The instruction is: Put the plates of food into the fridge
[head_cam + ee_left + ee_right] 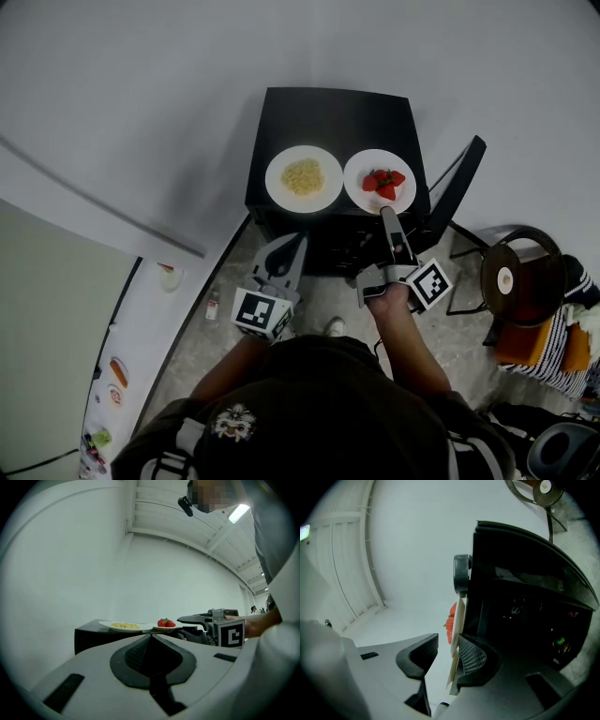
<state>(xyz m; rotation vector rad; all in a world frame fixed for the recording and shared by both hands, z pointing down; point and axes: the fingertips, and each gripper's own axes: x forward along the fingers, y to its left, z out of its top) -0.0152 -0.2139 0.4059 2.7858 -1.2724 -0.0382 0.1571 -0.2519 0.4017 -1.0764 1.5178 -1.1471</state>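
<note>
1. Head view: the person's torso blocks the lower frame. The right gripper reaches forward and its tips overlap the strawberry plate rim, so the gap is unreadable here. That plate and the noodle plate sit on the black cabinet. The left gripper is short of the cabinet
2. Left gripper view: its own body fills the lower half. Jaws together, empty, pointing level
3. Right gripper view: rolled sideways, plate edge-on. Jaws apart, rim between them, one pad at its underside

Strawberry plate in all three views
</note>
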